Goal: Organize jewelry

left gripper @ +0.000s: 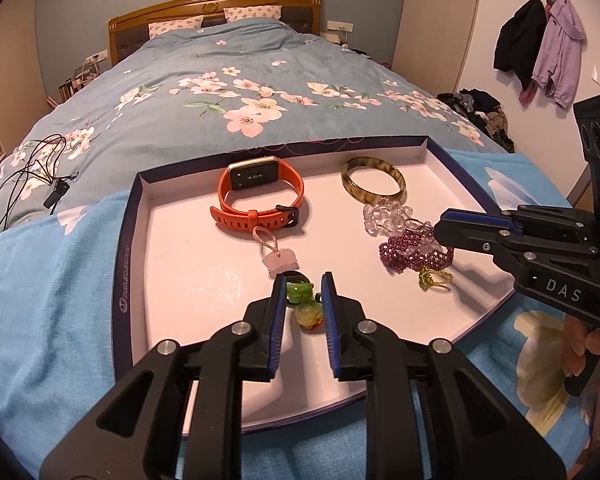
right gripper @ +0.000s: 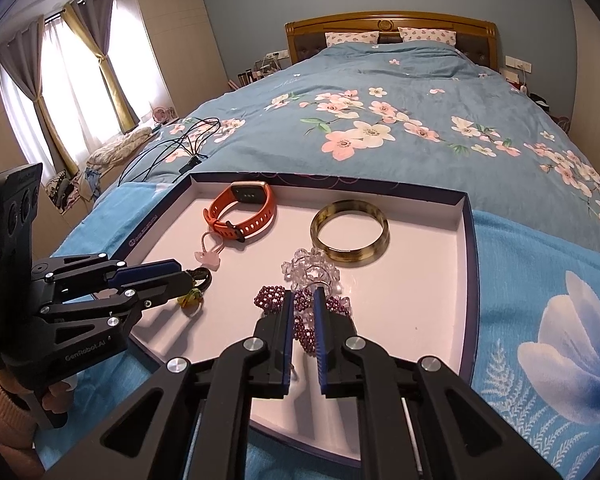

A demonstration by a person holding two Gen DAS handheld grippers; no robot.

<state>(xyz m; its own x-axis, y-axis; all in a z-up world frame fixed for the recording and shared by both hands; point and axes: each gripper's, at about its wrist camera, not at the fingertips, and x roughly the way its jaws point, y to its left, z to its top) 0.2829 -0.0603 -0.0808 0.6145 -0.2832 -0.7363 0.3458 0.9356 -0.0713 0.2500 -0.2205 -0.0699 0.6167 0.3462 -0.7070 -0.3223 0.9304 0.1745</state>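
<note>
A shallow box lid tray (left gripper: 140, 240) (right gripper: 466, 264) lies on the bed. In it lie an orange smartwatch (left gripper: 260, 196) (right gripper: 242, 212), a brown bangle (left gripper: 374, 180) (right gripper: 350, 238), a clear bead bracelet (left gripper: 384, 216) (right gripper: 312, 268), a purple bead bracelet (left gripper: 412, 254) (right gripper: 300, 320), a pink charm (left gripper: 278, 258) (right gripper: 210, 258) and a small green ring (left gripper: 434, 278). My left gripper (left gripper: 305, 294) (right gripper: 190, 280) has its jaws around a green-yellow glass pendant (left gripper: 306, 306) (right gripper: 190, 300). My right gripper (right gripper: 303, 300) (left gripper: 438, 230) has its jaws around the purple bracelet, narrowly apart.
The tray rests on a light blue floral towel (left gripper: 40, 320) (right gripper: 540, 320) over the blue flowered duvet (left gripper: 220, 92). Black cables (left gripper: 28, 176) (right gripper: 172, 148) lie at the left. Coats (left gripper: 540, 48) hang on the right wall.
</note>
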